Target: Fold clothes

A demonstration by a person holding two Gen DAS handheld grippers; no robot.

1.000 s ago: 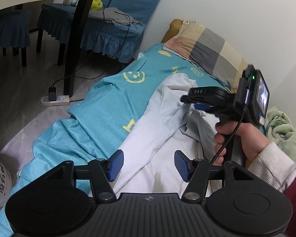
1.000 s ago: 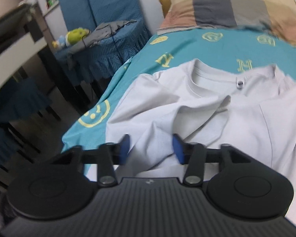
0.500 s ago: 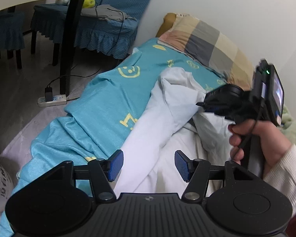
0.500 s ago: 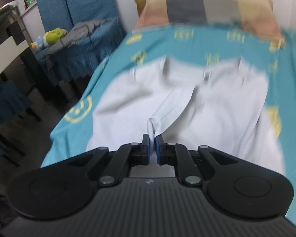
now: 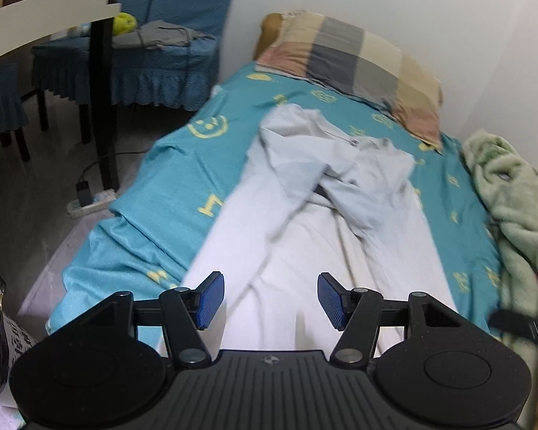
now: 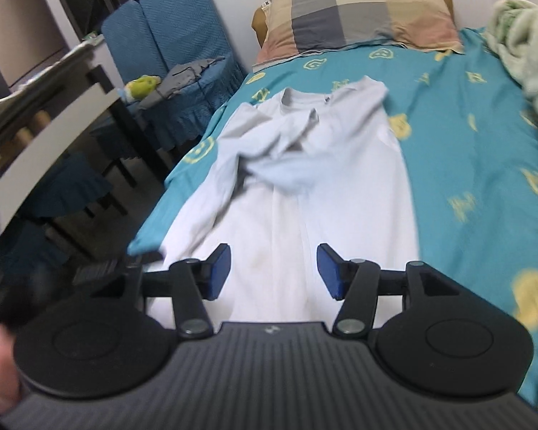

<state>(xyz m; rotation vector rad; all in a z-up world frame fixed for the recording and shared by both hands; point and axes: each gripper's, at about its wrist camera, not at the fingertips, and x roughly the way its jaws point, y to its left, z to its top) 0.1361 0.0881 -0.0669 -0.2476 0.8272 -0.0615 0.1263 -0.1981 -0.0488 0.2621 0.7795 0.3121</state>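
Observation:
A white long-sleeved shirt lies lengthwise on the teal bed sheet, collar toward the pillow, with both sleeves folded across its chest. It also shows in the right wrist view. My left gripper is open and empty above the shirt's lower part. My right gripper is open and empty above the shirt's lower part too. A dark edge of the right gripper shows at the left wrist view's right side.
A checked pillow lies at the bed's head against the white wall. A green blanket is heaped along the bed's right side. A blue-covered chair with grey cloth, a dark table leg and a power strip stand left of the bed.
My right gripper, shut on a sleeve half a second ago, has let it go across the chest, opened and pulled back toward the hem. My left gripper stayed open.

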